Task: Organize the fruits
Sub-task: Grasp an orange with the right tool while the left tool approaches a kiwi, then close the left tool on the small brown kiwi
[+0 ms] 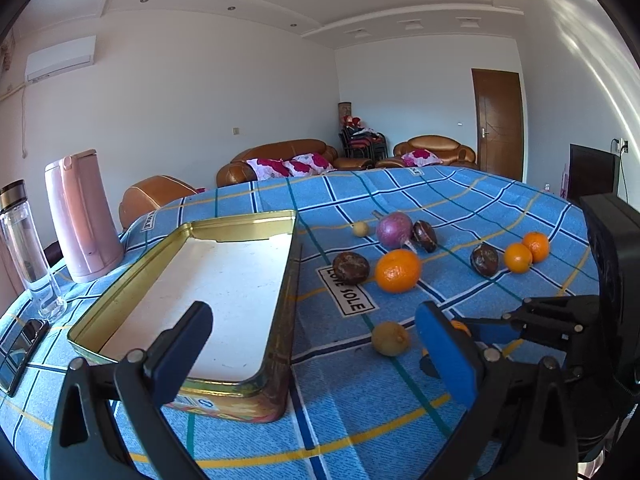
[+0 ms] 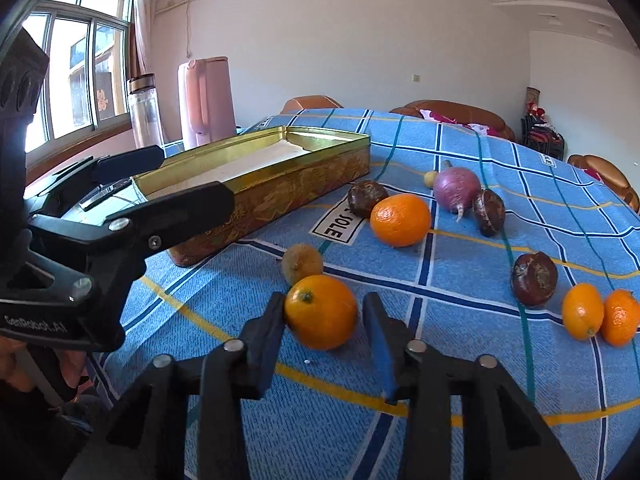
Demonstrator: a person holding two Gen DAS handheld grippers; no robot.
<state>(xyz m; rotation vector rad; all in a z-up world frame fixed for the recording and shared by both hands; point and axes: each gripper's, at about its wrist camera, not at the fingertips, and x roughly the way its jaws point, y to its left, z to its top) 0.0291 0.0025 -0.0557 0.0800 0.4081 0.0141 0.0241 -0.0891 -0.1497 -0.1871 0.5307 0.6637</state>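
Observation:
My right gripper point(image 2: 324, 312) is shut on a small orange point(image 2: 320, 312) that rests on the blue checked cloth, one finger on each side. A brownish kiwi-like fruit point(image 2: 302, 263) lies just behind it. My left gripper point(image 1: 316, 320) hangs open and empty over the near right corner of the gold tin point(image 1: 240, 224), whose white inside holds nothing. Further back lie a big orange point(image 1: 398, 271), a purple radish point(image 1: 394, 230), three dark brown fruits point(image 1: 351, 267), two small oranges point(image 1: 518, 257) and a tiny yellow fruit point(image 1: 360, 229).
A pink kettle point(image 1: 80, 216), a glass bottle point(image 1: 24, 240) and a phone point(image 1: 20, 352) stand left of the tin near the table's edge. Brown sofas point(image 1: 280, 156) sit beyond the far edge. A person's hand point(image 2: 16, 364) holds the left gripper's handle.

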